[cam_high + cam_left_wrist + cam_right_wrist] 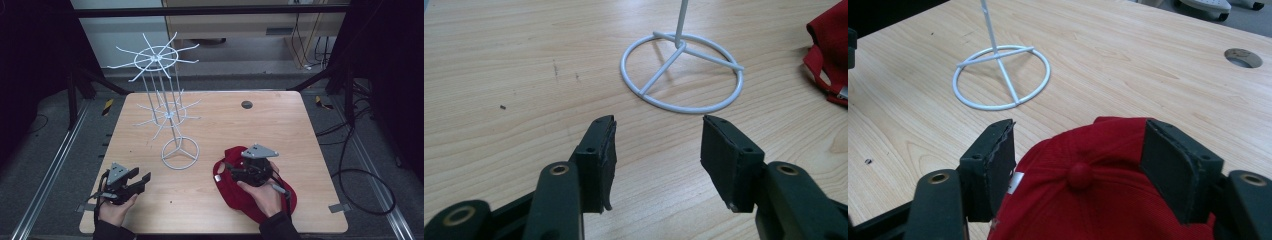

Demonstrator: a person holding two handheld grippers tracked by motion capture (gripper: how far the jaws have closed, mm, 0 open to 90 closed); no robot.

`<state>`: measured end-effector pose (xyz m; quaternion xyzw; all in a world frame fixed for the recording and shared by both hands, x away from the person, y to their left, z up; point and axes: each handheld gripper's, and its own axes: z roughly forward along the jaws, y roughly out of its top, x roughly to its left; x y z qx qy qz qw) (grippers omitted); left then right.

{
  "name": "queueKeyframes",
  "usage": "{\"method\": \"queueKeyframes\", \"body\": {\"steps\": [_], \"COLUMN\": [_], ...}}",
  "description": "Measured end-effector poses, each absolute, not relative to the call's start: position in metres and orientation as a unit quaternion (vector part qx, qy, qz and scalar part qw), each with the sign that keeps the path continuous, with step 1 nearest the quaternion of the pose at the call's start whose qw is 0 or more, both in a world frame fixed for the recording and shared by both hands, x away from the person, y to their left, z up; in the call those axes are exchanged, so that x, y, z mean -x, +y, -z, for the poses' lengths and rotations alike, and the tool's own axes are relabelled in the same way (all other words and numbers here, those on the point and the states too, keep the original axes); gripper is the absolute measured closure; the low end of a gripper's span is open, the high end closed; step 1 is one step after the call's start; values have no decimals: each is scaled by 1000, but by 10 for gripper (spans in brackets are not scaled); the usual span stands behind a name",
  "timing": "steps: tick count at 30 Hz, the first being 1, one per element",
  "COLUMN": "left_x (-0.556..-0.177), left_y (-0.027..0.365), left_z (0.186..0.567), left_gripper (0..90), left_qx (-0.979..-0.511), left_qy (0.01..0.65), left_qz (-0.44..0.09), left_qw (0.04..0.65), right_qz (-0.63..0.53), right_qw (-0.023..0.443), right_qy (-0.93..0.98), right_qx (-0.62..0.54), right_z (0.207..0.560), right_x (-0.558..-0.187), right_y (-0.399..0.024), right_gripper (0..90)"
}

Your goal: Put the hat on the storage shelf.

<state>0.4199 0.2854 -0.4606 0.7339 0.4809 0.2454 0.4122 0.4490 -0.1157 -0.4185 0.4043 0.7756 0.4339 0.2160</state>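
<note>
**Red cap waits between spread jaws, hat stand close by**

Red cap (pixel 250 187) lies on the wooden table (pixel 280 130) at the near right, crown up, as a person works two hand-held grippers over it.

At the left of the high view, the left gripper (pixel 142 179) hovers low over bare wood near the front edge, held in the person's left hand (pixel 116 207). Its jaws stand apart with nothing between them, and they point toward the ring foot of the stand, which suggests it is parked in readiness rather than working.

In the middle stands a white wire hat stand (pixel 167 107). Its ring base (pixel 681 72) sits flat on the table, and a thin pole carries two tiers of curved hooks, the upper one reaching past the far edge. The hooks are all bare, so the stand looks like the likely home for the cap.

At the right, the right gripper (pixel 1078 165) is over the cap, gripped by the person's right hand (pixel 265 195). In the right gripper view its jaws are spread to either side of the crown, with the button (pixel 1079 175) roughly midway between them; they flank the fabric but are not yet pressed together on it. That placement reads as lining up a pinch at the top of the crown, where the cloth would bunch easily. The cap is well apart from the stand's base.
</note>
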Motion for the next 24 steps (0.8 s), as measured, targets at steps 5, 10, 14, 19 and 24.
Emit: {"method": "queueKeyframes", "body": {"steps": [5, 10, 14, 19, 24], "left_x": [-422, -422, -422, -423, -423], "left_y": [291, 292, 293, 293, 294], "left_z": [464, 464, 465, 465, 466], "left_gripper": [473, 473, 474, 475, 481], "left_qx": [-731, -728, -730, -730, -732], "left_qy": [491, 495, 495, 497, 498], "left_qz": [-245, -244, -241, -241, -236], "left_qw": [405, 406, 404, 403, 402], "right_qz": [-427, -412, -388, -360, -346], "right_qw": [219, 213, 217, 216, 189], "right_qy": [777, 783, 789, 794, 798], "right_qx": [-406, -416, -423, -440, -456], "right_z": [427, 438, 447, 458, 463], "right_x": [-452, -454, -455, -459, -461], "right_y": [-106, -99, -93, -94, -100], "right_gripper": [228, 200, 196, 296, 552]}}
